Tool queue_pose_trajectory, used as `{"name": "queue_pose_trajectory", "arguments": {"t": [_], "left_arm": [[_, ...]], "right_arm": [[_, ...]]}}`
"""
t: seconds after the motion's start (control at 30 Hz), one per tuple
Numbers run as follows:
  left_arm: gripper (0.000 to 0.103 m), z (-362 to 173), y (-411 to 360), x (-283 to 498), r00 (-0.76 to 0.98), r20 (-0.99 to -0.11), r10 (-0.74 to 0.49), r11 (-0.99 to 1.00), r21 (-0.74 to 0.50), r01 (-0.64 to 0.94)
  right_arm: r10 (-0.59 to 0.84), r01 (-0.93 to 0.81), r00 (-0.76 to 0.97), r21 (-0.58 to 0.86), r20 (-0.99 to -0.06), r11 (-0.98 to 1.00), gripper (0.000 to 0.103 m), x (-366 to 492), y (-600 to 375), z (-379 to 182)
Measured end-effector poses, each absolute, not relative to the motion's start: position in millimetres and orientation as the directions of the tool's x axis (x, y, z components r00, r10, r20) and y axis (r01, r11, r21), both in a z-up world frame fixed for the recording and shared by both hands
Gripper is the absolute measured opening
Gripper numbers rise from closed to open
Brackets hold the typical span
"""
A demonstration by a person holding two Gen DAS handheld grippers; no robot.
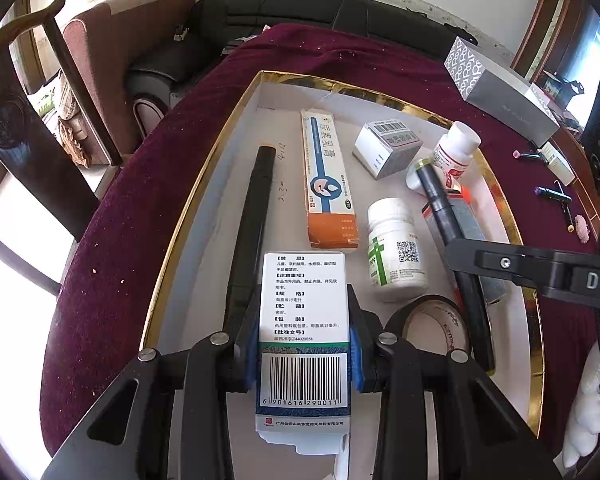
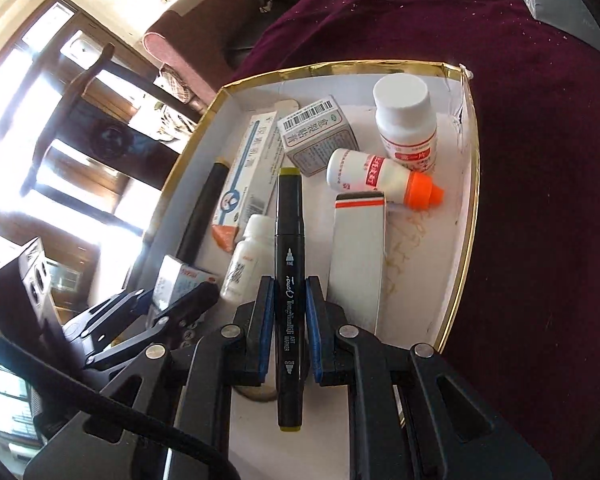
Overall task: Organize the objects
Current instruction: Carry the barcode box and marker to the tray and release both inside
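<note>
- Left wrist view: the gold-rimmed tray [image 1: 236, 128] lies on the dark red tablecloth [image 1: 172, 160] and already carries many things, so the sorting looks well advanced.
- Inside it lie a long ointment box [image 1: 327, 176] towards the far edge, a small grey box [image 1: 388, 146] beside it, a white pill bottle [image 1: 396, 248] in the middle, a black pen [image 1: 252, 216] along the left edge and a roll of tape [image 1: 432, 324] at the near edge.
- Outside the tray some things are left: a patterned grey box [image 1: 500, 88] at the far right corner of the cloth, and small items near the right edge, too small to name.
- The left gripper [image 1: 306, 360] is closed on a white medicine box [image 1: 304, 320]; the blue pads press its two sides. The box hangs above the near edge of the tray, not yet laid down.
- The right gripper [image 2: 289, 340] is clamped narrowly on a black marker [image 2: 288, 280], held by its middle, lengthwise between the jaws, its tip towards the far edge of the tray.
- Under the marker lie the orange-capped bottle [image 2: 384, 180] and a flat grey box [image 2: 356, 264].
- I judge both held things only need to be set down.
</note>
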State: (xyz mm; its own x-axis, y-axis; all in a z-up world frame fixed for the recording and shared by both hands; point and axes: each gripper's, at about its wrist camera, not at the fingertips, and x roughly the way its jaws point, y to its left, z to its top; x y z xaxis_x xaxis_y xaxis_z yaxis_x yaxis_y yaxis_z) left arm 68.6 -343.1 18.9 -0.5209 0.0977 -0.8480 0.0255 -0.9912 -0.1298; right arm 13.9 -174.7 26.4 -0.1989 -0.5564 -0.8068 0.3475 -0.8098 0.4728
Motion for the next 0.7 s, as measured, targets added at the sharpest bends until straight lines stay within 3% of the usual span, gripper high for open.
{"name": "queue_pose_trajectory", "arguments": {"t": [0.3, 0.4, 0.47, 0.7], "left_arm": [[0.032, 33.8, -351.1, 72.4, -0.562, -0.816, 0.134, -0.983, -0.181, 0.028], [0.043, 42.4, -354.4, 74.6, -0.578, -0.8, 0.157, -0.976, -0.214, 0.031], [0.049, 47.1, -354.7, 75.3, -0.586, -0.793, 0.164, -0.973, -0.227, 0.034], [0.049, 63.7, -354.7, 80.6, -0.599, -0.783, 0.168, -0.969, -0.244, 0.048]], "right_arm": [[-0.463, 0.376, -0.251, 0.355, -0.85, -0.856, 0.013, 12.2, -186.0, 31.0], [-0.447, 0.382, -0.258, 0.335, -0.856, -0.861, 0.014, 10.9, -189.8, 32.1], [-0.453, 0.38, -0.258, 0.342, -0.853, -0.859, 0.023, 10.6, -188.2, 33.6], [-0.48, 0.397, -0.305, 0.348, -0.823, -0.849, 0.041, 19.7, -174.4, 54.8]]}}
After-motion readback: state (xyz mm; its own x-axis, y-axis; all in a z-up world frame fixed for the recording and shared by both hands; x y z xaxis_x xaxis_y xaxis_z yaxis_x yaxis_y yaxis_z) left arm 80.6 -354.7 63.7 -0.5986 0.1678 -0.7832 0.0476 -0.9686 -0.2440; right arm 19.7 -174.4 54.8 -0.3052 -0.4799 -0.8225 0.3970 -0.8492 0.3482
